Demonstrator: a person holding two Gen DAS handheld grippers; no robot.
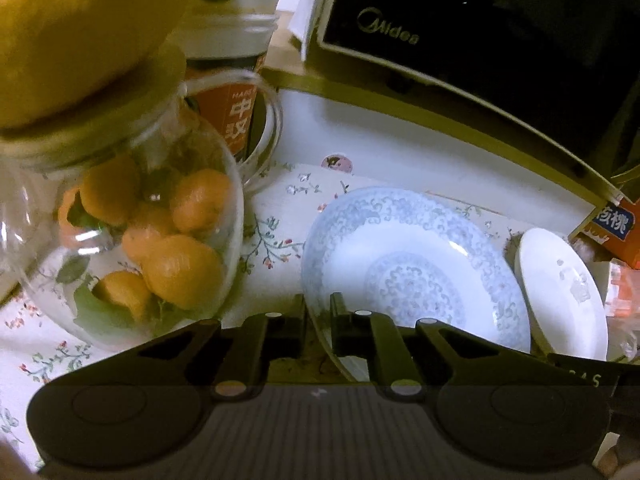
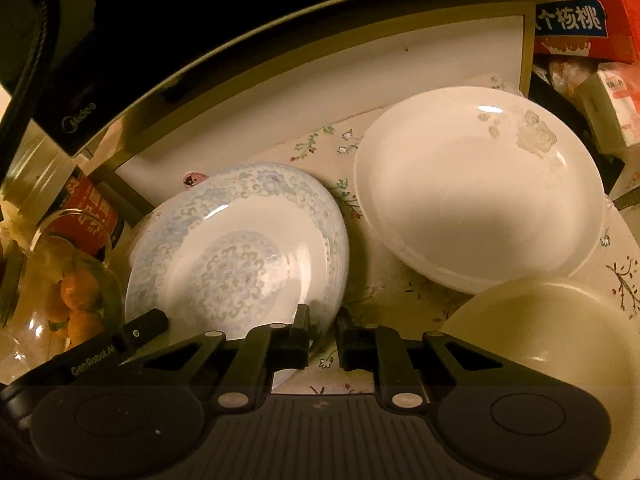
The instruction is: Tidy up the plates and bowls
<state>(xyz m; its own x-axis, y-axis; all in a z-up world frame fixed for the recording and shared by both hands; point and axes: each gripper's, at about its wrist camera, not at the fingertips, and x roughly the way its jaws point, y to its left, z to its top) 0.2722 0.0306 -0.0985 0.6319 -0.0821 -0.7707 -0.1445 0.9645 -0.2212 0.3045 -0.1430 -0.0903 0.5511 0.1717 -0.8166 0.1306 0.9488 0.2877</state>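
I have both grippers pinching the blue plate's (image 2: 236,248) near rim: left gripper (image 1: 318,312) at seven o'clock, right gripper (image 2: 323,332) at five. White plate (image 2: 480,188) sits at two o'clock. Next, probably an even lift onto it.

Jar (image 1: 132,220) of probable tangerines, microwave (image 1: 480,32)

The blue-patterned plate (image 1: 416,264) loses its near rim behind the left gripper (image 1: 318,312). At three o'clock, the cream bowl (image 2: 560,328) is cut by the right wrist view's edge. At nine o'clock, a blurred glass jar (image 1: 132,232) holds what are probably small oranges (image 1: 180,264).
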